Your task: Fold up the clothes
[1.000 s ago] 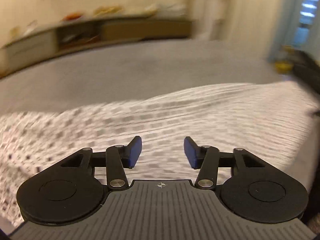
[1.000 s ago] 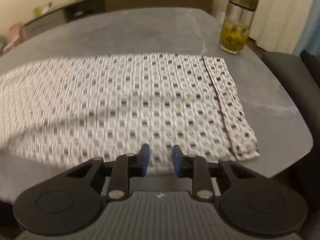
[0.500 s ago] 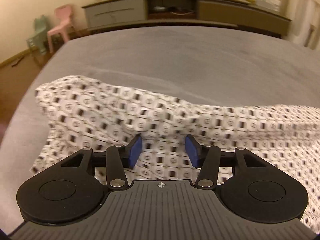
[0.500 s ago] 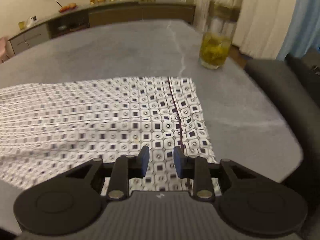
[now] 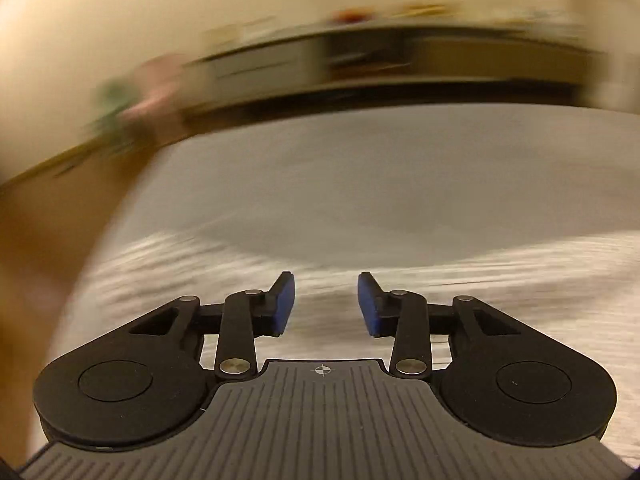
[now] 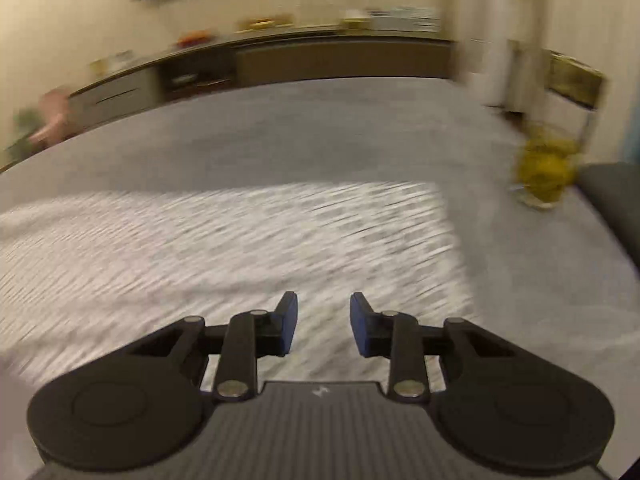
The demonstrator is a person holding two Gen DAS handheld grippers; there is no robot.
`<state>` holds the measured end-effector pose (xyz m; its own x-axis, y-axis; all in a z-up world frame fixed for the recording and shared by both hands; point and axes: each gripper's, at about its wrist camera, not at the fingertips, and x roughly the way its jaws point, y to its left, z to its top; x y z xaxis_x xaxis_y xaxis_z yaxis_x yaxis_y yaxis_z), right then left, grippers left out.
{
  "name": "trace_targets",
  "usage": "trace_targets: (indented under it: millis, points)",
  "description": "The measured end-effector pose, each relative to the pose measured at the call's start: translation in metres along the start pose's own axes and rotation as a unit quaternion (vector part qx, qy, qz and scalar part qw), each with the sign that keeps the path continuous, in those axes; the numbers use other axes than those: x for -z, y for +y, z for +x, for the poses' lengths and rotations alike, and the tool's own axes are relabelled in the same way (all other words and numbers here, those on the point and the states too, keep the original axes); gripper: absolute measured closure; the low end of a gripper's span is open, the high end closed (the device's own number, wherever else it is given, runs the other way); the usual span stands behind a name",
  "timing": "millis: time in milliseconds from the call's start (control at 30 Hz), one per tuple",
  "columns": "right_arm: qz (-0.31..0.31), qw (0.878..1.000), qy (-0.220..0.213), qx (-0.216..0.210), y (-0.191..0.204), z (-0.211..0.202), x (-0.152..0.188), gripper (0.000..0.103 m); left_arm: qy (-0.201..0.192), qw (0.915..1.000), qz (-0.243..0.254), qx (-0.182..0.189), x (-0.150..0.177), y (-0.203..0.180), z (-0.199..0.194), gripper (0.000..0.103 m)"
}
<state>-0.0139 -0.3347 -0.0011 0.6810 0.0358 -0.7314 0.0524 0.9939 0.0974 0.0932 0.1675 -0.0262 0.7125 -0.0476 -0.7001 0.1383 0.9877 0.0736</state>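
A white garment with a dark square print (image 6: 224, 240) lies spread flat on the grey table (image 6: 320, 132); both views are motion-blurred. In the left wrist view the garment (image 5: 500, 280) fills the lower part, with its left end near the table's left edge. My left gripper (image 5: 326, 304) is open and empty just above the cloth. My right gripper (image 6: 323, 328) is open and empty above the garment's near edge, left of its right end.
A glass jar with yellow-green contents (image 6: 548, 172) stands at the table's right edge. A dark chair (image 6: 616, 200) sits to the right of the table. A long low cabinet (image 6: 280, 64) runs along the far wall. Wooden floor (image 5: 52, 220) lies left of the table.
Both grippers have opened wider and both views have swung fast. The left view pulled back from the crumpled left end. The right view shifted left, with the jar now at far right.
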Motion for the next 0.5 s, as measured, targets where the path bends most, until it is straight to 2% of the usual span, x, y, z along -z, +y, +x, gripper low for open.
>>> trace_targets:
  millis: [33, 100, 167, 233, 333, 400, 433, 500]
  points:
    - [-0.012, 1.000, 0.003, -0.020, 0.012, -0.001, 0.006, 0.072, 0.006, 0.9984, 0.022, 0.052, -0.003, -0.023, 0.006, 0.070]
    - [-0.028, 0.998, 0.003, -0.048, 0.032, 0.000, 0.015, 0.067, 0.022, 0.9926, 0.061, 0.102, -0.005, -0.062, 0.023, 0.070]
    - [-0.038, 0.998, 0.006, -0.044, 0.042, 0.004, 0.024, 0.067, 0.042, 0.9921, 0.079, 0.088, -0.006, -0.082, 0.047, 0.070]
    - [-0.070, 0.997, 0.014, -0.025, 0.049, -0.007, 0.034, 0.066, 0.048, 0.9947, 0.043, 0.080, -0.012, -0.074, 0.058, 0.062]
    - [-0.101, 0.994, 0.031, -0.014, 0.054, -0.029, 0.050, 0.067, 0.048, 0.9973, -0.006, 0.056, -0.020, -0.056, 0.068, 0.063]
    - [-0.131, 0.991, 0.025, 0.012, 0.056, -0.039, 0.056, 0.067, 0.043, 0.9977, -0.019, 0.048, -0.018, -0.057, 0.059, 0.064]
    - [-0.145, 0.989, 0.017, 0.016, 0.058, -0.042, 0.055, 0.067, 0.043, 0.9978, -0.017, 0.048, -0.018, -0.060, 0.055, 0.068]
    - [-0.179, 0.983, 0.011, 0.026, 0.063, -0.046, 0.053, 0.068, 0.036, 0.9972, -0.004, 0.065, -0.024, -0.071, 0.047, 0.069]
